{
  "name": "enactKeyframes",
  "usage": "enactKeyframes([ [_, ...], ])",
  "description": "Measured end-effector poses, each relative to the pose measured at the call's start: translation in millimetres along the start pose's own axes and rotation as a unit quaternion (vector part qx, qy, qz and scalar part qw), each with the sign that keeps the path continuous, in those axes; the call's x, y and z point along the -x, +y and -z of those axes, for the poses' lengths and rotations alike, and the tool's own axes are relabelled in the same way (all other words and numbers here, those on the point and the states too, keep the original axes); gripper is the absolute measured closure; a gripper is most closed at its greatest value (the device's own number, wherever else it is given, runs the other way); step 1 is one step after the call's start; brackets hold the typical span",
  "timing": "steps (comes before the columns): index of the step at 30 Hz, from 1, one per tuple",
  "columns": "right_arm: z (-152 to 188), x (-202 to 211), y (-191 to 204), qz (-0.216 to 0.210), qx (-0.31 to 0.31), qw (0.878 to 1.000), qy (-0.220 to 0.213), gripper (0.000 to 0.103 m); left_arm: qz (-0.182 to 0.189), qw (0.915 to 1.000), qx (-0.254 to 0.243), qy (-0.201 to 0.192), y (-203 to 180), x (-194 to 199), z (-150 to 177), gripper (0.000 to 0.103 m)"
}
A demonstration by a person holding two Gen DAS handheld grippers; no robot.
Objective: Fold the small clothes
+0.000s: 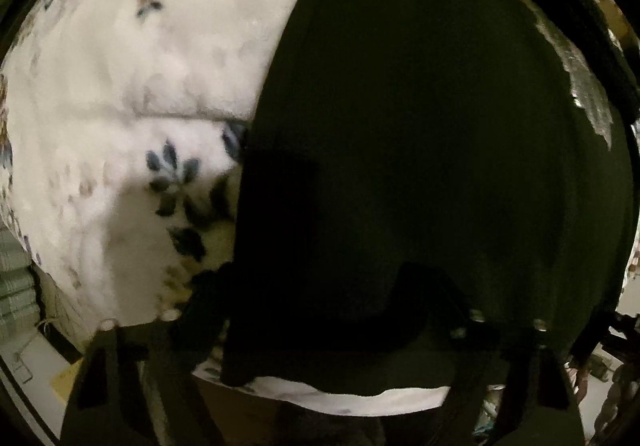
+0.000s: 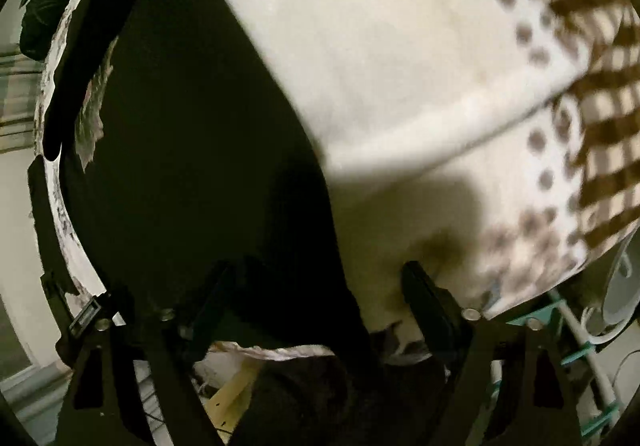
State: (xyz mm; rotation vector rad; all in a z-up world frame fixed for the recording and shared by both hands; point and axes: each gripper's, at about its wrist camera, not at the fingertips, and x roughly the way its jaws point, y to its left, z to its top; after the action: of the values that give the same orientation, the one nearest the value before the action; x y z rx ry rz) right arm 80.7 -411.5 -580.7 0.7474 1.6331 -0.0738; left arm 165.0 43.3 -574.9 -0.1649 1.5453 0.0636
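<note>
two grippers, left [image 1: 320, 310] and right [image 2: 316, 286], parted over our dark garment [image 1: 420, 125] | it lies flat on floral bedding [image 1: 120, 85] | grasping near hem | next: pinch both corners, fold far

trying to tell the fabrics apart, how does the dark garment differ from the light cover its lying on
The dark garment is plain and near black, with no print; the light cover is white with dark blue flower prints, and with dots in the right wrist view. The dark garment lies on top; the light cover lies under it and reaches well beyond its edges. Both are soft cloth, lying fairly flat.
</note>
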Motion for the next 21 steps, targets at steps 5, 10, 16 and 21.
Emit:
enactKeyframes([
  [5,14.4,-1.1,-7.3,-0.022,-0.008,1.0,-0.01,0.082,-0.002,0.9994,-0.014,-0.033,-6.1,16.2,7.1,0.088],
  [10,22.9,14.0,1.3,-0.032,0.005,0.999,-0.013,0.086,0.022,0.9989,-0.007,-0.04,-6.1,34.3,11.4,0.092],
  [16,23.9,48.1,7.9,-0.069,0.012,0.997,-0.016,0.088,0.075,0.9943,0.031,-0.069,10.6,73.3,3.0,0.093],
  [21,15.1,83.2,16.3,-0.096,0.007,0.995,-0.029,0.089,0.104,0.9895,0.059,-0.082,37.3,96.3,-19.2,0.094],
])
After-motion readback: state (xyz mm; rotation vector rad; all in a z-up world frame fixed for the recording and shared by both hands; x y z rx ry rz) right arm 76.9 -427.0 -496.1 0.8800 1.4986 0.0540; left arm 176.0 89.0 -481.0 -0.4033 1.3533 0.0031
